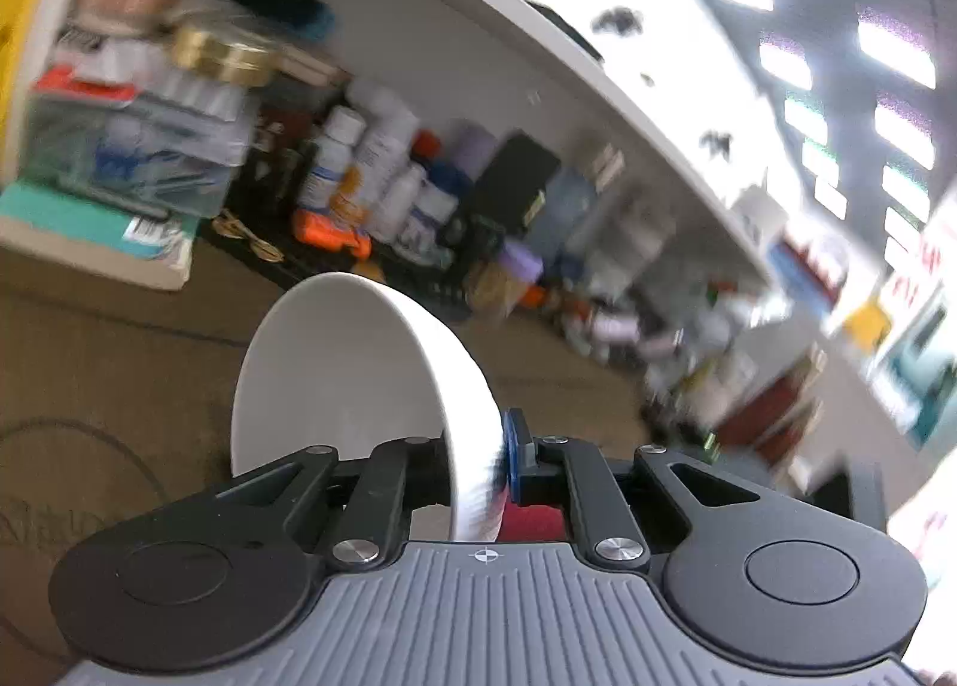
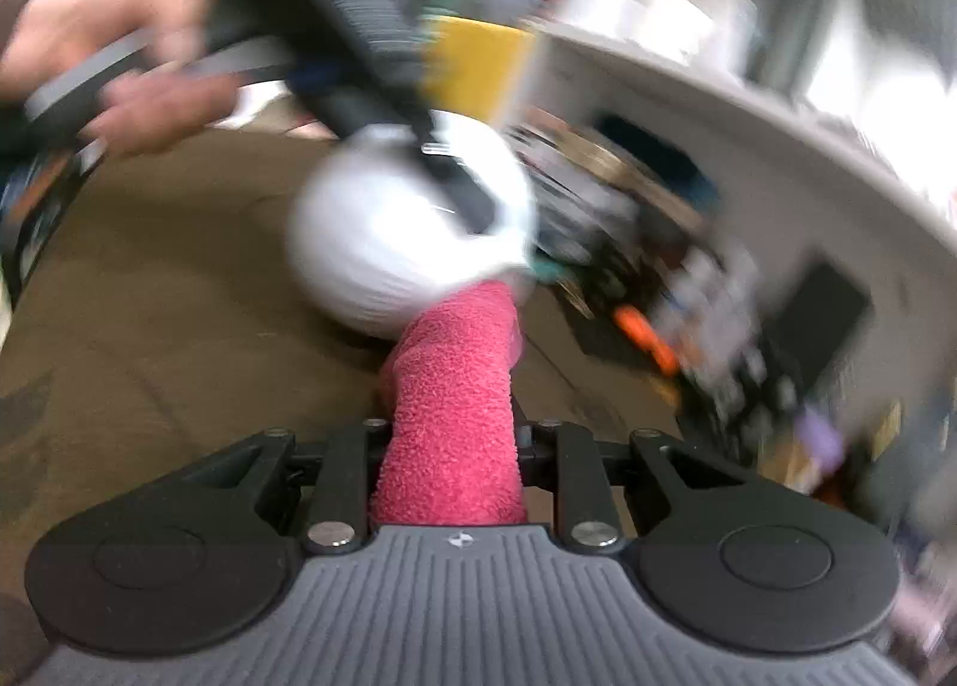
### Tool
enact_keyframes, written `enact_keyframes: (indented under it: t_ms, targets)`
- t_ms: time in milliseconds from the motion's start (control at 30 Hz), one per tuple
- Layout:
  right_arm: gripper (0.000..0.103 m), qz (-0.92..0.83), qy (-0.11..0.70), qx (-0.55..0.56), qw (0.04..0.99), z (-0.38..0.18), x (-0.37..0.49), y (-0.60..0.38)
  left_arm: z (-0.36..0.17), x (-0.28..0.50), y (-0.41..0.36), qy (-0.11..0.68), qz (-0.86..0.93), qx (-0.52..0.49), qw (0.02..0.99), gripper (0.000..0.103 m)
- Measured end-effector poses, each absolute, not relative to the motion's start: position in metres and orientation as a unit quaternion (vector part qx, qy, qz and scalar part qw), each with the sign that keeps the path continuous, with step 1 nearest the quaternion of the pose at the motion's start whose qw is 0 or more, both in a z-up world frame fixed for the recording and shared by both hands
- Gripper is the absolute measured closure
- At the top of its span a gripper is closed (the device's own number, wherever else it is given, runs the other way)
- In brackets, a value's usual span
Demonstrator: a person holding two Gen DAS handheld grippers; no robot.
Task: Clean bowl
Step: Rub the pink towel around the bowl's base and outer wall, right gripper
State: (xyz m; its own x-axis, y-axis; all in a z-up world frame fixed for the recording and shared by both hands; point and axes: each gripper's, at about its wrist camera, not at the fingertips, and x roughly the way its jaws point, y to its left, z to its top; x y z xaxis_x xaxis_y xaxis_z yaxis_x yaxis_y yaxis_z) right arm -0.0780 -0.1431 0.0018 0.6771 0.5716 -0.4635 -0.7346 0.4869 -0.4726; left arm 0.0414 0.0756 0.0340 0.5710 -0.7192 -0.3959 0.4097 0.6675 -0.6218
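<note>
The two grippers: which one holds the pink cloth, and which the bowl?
The right gripper clamps the pink cloth; the left gripper pinches the white bowl by its rim.

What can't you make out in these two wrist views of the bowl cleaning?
- Labels on the shelf bottles: left wrist view, blurred and too small to read.
- Contact between the pink cloth and the white bowl: right wrist view, motion blur smears where they meet.
- The bowl's bottom: left wrist view, its own wall and the left gripper cover it.
- The person's hand: right wrist view, blurred and cut off by the left edge.
</note>
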Motion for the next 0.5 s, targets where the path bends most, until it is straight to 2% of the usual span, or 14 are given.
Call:
enact_keyframes:
  t_ms: [100, 233, 367, 500]
  targets:
    - [0.079, 0.413, 0.105, -0.380, 0.821, -0.002, -0.106, -0.122, 0.029, 0.042, 0.079, 0.322, -0.332, -0.253, 0.850, 0.090]
    - [0.079, 0.431, 0.100, -0.388, 0.809, 0.003, -0.126, -0.116, 0.028, 0.043, 0.074, 0.328, -0.332, -0.230, 0.854, 0.088]
    - [0.080, 0.441, 0.107, -0.317, 0.833, 0.024, -0.118, -0.129, 0.036, 0.038, 0.072, 0.338, -0.330, -0.203, 0.858, 0.088]
    - [0.079, 0.391, 0.145, -0.257, 0.872, 0.027, -0.074, -0.144, 0.043, 0.031, 0.072, 0.339, -0.321, -0.177, 0.867, 0.088]
